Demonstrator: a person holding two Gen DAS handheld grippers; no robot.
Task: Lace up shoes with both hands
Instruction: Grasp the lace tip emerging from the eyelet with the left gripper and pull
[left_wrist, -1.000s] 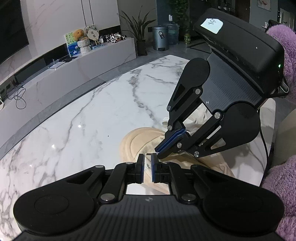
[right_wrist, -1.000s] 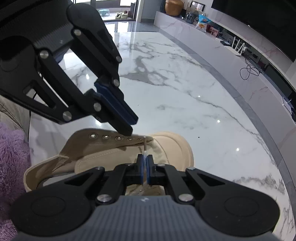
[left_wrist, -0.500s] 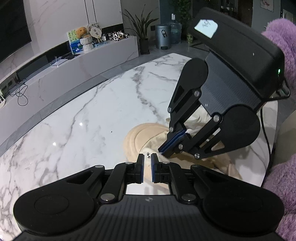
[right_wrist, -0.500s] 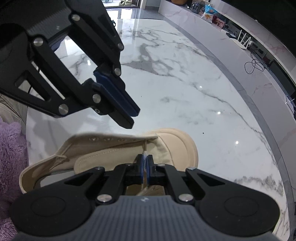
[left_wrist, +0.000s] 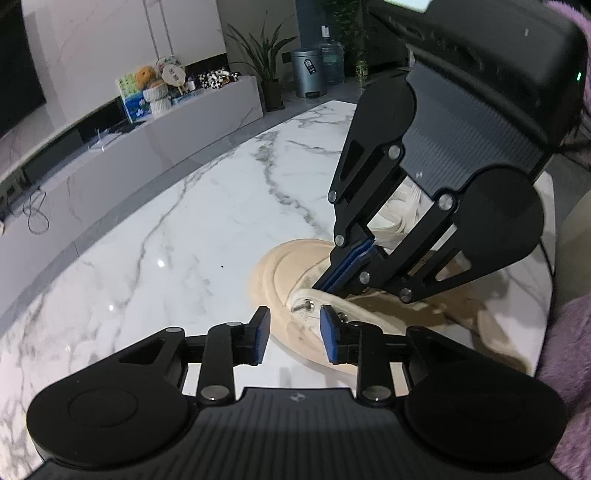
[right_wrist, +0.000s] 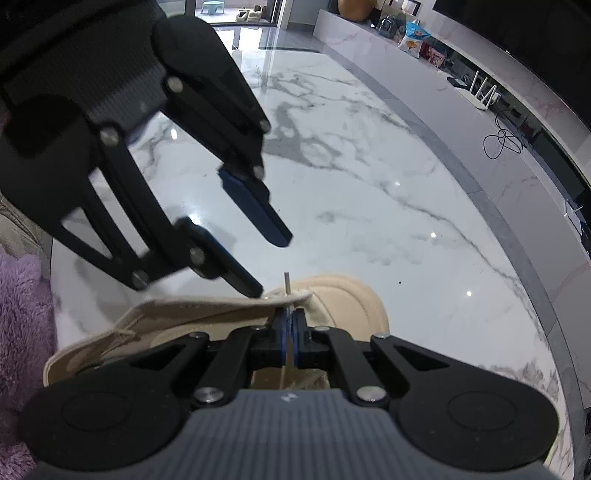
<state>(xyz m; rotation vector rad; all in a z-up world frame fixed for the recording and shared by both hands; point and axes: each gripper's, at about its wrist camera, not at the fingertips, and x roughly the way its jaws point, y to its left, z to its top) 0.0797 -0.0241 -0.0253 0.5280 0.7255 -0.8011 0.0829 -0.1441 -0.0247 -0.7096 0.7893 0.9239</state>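
Since the earlier frames, the left gripper (left_wrist: 294, 334) has gone from nearly shut to wide apart, its blue pads (left_wrist: 263, 332) now standing either side of the shoe's front eyelet. The metal lace tip (left_wrist: 303, 305) has come further through that eyelet and pokes out on the left gripper's side.

That lace tip (right_wrist: 286, 283) is the heart of the matter. The lace runs back into the right gripper (right_wrist: 289, 328), which is clamped narrow on it just behind the eyelet flap. The beige shoe (left_wrist: 295, 269) lies on the near right part of the marble table (left_wrist: 166, 240), toe pointing to the far side, heel toward the person's purple sleeve (left_wrist: 569, 354). A pile of white lace (left_wrist: 400, 218) shows beyond the right gripper's linkage. Far off to the left run a low cabinet (left_wrist: 207, 110) with toys on it, a potted plant (left_wrist: 264, 59) and a bin (left_wrist: 308, 72).

My reading is that the lace is being handed through the eyelet from right to left. The risk lies in the handover: only a short length of the tip shows, and it is thin and smooth, so the left pads could close beside it or nip only the very end. If the right gripper lets go before a firm hold is made, the tip may slide back through. The shoe is not pinned, so a hard pull could drag it.
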